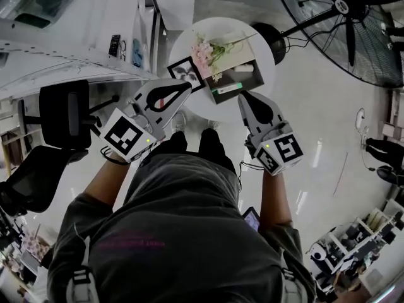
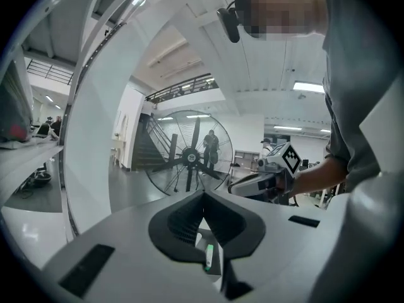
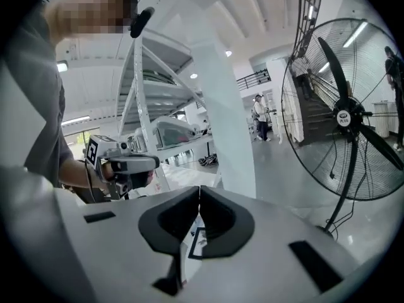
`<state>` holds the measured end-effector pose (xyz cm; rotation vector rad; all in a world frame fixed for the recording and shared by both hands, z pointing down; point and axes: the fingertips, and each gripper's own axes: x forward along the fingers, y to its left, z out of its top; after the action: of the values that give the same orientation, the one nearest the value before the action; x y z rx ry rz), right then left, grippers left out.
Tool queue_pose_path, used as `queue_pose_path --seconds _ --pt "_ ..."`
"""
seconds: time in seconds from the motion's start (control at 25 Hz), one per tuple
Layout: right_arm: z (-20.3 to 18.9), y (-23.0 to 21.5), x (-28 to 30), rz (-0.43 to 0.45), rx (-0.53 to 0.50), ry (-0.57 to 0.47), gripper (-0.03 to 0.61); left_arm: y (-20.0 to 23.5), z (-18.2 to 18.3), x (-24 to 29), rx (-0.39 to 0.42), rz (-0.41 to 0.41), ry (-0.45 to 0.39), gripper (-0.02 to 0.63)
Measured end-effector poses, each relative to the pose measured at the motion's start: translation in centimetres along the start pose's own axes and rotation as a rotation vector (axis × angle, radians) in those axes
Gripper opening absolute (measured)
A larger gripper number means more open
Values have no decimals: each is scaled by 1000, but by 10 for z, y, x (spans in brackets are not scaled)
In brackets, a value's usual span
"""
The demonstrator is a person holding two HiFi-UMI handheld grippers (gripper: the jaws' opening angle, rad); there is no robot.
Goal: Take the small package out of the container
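**A:** Entry one, the step in hand. We judge it to be the approach, since nothing has been lifted yet.

**B:** Left claw (image 1: 185,86): jaws together, nothing between them. Right claw (image 1: 242,97): jaws together too, and likewise empty.

**A:** Entry two, the container (image 1: 222,88). It is a dark box on the round desk (image 1: 183,46), below both claws and just beyond their tips. It is nearer the right claw.

**B:** Small package (image 1: 242,69): we take it to be the pale piece inside the box, beyond the right claw's tip and apart from it. We cannot make out its exact form.

**A:** Also beyond the left claw's tip are a picture frame (image 1: 185,72) and flowers (image 1: 211,48).

**B:** Entry three, the next move. We reckon the right claw must spread its jaws, go down into the box and close on the package without dragging the box along.
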<state>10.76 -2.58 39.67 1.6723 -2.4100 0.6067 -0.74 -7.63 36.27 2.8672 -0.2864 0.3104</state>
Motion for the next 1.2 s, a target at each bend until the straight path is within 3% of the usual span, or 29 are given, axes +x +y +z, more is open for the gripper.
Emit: queue_pose_path --seconds 0.36,0.92,1.2 --pt "-50 -50 30 147 -125 189 21 4 -23 34 -56 151 31 14" --pt "-138 -74 62 361 -388 469 26 0 -64 46 -168 329 50 14" --pt "-185 -76 71 420 -568 607 110 1 -85 42 -197 357 67 15"
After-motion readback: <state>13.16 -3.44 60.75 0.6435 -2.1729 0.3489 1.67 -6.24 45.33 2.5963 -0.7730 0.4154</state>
